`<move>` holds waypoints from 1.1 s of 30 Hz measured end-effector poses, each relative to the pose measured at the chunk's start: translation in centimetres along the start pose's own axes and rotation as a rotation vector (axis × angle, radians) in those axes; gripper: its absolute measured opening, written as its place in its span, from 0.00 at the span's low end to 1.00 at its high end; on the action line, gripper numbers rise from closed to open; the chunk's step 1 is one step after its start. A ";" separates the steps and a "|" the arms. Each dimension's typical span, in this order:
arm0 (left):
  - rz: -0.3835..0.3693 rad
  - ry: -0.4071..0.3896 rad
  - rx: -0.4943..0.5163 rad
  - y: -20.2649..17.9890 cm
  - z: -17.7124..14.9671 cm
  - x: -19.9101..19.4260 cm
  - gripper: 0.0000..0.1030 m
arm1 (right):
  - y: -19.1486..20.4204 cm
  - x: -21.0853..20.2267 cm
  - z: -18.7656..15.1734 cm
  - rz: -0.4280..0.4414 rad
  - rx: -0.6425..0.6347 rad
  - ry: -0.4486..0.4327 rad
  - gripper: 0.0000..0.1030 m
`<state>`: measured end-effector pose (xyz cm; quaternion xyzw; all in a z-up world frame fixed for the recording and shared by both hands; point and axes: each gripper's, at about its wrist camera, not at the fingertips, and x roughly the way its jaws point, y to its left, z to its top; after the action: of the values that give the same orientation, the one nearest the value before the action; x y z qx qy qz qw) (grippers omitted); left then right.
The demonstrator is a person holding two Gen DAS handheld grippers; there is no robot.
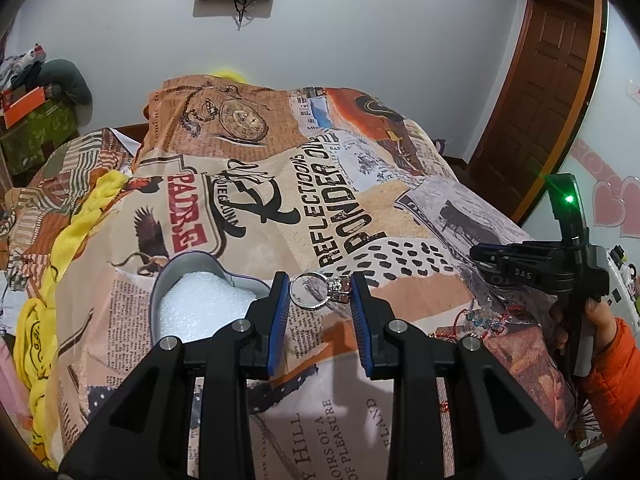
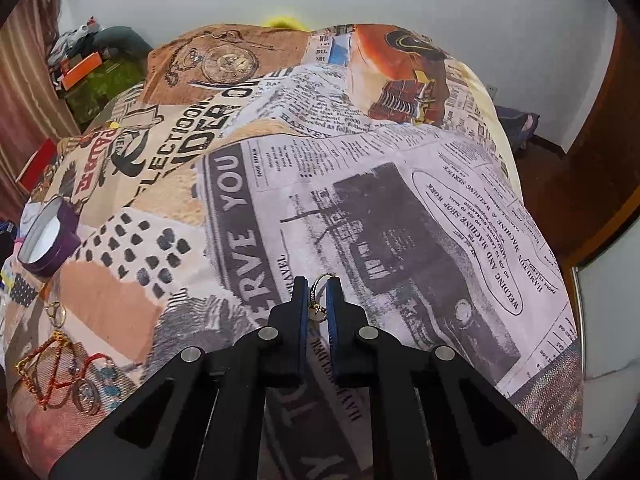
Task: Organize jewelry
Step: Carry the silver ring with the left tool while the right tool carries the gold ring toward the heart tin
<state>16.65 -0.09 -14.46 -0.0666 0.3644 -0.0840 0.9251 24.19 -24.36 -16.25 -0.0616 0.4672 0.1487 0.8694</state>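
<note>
You've got a silver ring (image 1: pixel 320 291) pinched in your left gripper (image 1: pixel 320 292) right by the heart tin (image 1: pixel 208 276), a gold ring (image 2: pixel 320 296) clamped in the right gripper (image 2: pixel 318 300). Tin looks empty; bracelets (image 2: pixel 60 372) left on the blanket (image 2: pixel 360 200).

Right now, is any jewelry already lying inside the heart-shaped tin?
No: in the left wrist view the heart-shaped tin holds only white foam.

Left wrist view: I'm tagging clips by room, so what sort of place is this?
Probably a bedroom: a newspaper-print quilt covers what looks like a bed, clothes are piled in the corner, and a wooden door is set in the wall.
</note>
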 end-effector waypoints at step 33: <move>0.054 -0.012 -0.038 2.2 -0.4 -1.2 0.29 | -1.4 1.3 -0.1 0.017 0.062 0.054 0.22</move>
<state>15.73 2.26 -14.40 -0.0747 0.3620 -0.0517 0.9277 25.26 -25.39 -17.41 -0.0347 0.4955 0.1398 0.8566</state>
